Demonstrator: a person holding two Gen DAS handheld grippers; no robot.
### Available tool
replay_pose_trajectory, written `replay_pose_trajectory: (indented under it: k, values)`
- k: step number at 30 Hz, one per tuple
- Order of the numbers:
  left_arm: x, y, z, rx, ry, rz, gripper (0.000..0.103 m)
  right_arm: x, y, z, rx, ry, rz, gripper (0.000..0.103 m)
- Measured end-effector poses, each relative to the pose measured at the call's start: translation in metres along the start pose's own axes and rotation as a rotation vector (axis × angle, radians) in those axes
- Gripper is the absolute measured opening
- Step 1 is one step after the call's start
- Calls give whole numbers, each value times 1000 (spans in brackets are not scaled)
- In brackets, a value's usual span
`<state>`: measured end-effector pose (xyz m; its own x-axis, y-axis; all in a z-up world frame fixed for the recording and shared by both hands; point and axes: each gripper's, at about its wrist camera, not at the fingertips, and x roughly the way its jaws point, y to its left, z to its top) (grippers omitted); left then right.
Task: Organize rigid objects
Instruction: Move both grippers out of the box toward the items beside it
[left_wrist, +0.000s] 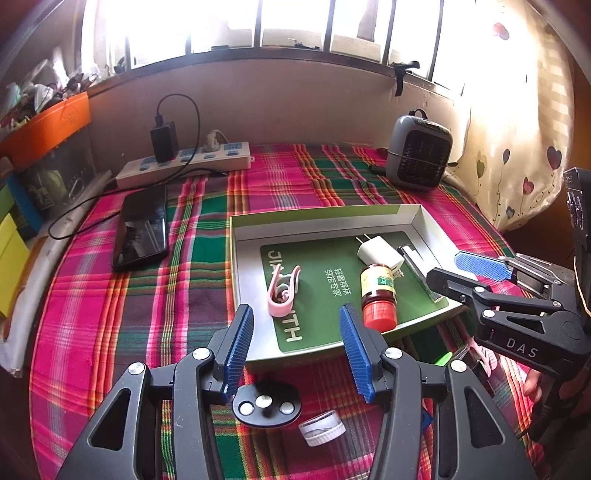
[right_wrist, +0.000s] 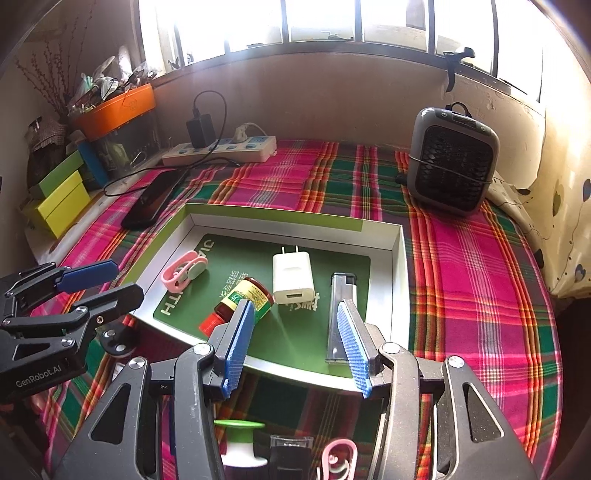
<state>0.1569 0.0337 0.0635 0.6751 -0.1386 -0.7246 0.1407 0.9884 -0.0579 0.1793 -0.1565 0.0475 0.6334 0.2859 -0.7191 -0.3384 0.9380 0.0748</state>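
Shallow tray (right_wrist: 400, 266) on plaid counter (right_wrist: 480, 280), holding pink clip (right_wrist: 183, 274), red-capped bottle (right_wrist: 242, 301) on its side, white charger (right_wrist: 292, 277), clear lighter (right_wrist: 338, 314), left tool (left_wrist: 297, 349) and right tool (right_wrist: 297, 345) both agape, empty.

Shallow grey cardboard box lid (right_wrist: 400, 258) with green printed liner, open side up on the plaid cloth. Inside it:
- pink plastic clip (right_wrist: 183, 274), flat, at the left end.
- small brown glass bottle with red cap and yellow-green label (right_wrist: 240, 302), on its side, cap toward the near edge.
- white wall charger block (right_wrist: 292, 278), flat, prongs pointing away.
- clear grey lighter (right_wrist: 340, 317), flat along the right wall.

Outside, near the front: white ribbed bottle cap (left_wrist: 321, 428), green-and-white spool (right_wrist: 240, 443), second pink clip (right_wrist: 338, 461).
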Motion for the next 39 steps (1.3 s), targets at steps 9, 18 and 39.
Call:
replay_pose_trajectory:
  k: [9, 18, 39]
  values:
    - [-17, 11, -21, -38, -17, 19, 48, -24, -10, -17, 36, -33, -20, 49]
    - [-39, 34, -39, -83, -42, 40, 48, -49, -23, -41, 61, -56, -50, 49]
    - [-35, 51, -72, -151, 12, 20, 48, -52, -40, -91, 122, 12, -54, 49]
